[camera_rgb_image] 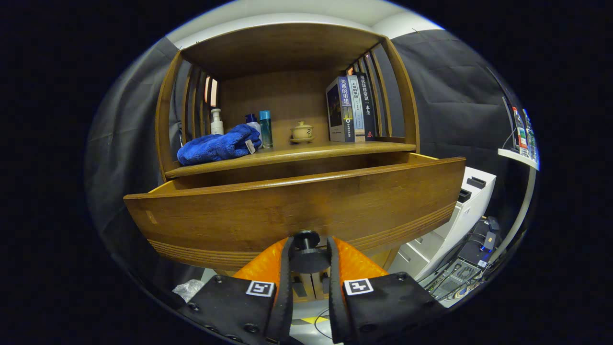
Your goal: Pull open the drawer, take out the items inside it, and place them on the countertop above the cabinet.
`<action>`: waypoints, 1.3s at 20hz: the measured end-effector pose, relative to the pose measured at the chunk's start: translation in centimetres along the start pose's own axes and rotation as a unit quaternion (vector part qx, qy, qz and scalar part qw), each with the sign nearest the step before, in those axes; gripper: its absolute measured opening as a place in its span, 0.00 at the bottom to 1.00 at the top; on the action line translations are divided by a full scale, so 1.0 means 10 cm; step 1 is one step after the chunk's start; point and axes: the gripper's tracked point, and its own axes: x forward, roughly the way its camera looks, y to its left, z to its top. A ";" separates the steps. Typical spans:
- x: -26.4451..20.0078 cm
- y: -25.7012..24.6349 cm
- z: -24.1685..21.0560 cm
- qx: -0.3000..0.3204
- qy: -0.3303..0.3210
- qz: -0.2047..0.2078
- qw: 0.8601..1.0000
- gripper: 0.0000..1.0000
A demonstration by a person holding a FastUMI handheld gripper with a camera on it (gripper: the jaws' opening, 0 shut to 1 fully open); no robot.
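The wooden drawer [297, 211] of the cabinet stands pulled out toward me, its broad front panel just ahead of my fingers. Its dark round knob [307, 251] sits between my fingertips, and my gripper [309, 249] is shut on it, one finger on each side. The drawer's inside is hidden behind the front panel. Above it lies the countertop [335, 149], a wooden shelf surface. On the countertop rest a crumpled blue cloth [218, 145], a white pump bottle [217, 122], a teal bottle [266, 127], a small lidded tea bowl [302, 132] and several upright books [352, 110].
The cabinet's curved wooden frame [404, 96] with slatted sides arches over the countertop. A white drawer unit [459, 211] stands low to the right, with cables and equipment [474, 258] on the floor beside it. A white shelf with bottles [522, 143] is further right.
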 end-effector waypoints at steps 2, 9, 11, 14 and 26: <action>-0.03 0.00 -0.02 -0.004 -0.001 -0.001 1.000 0.40; -0.17 -0.03 -0.06 -0.008 -0.001 -0.005 1.000 0.40; -0.20 -0.03 -0.08 -0.010 0.000 -0.007 1.000 0.40; -0.25 -0.03 -0.09 -0.014 0.002 -0.009 1.000 0.40; -0.40 -0.05 -0.16 -0.003 0.003 -0.009 1.000 0.40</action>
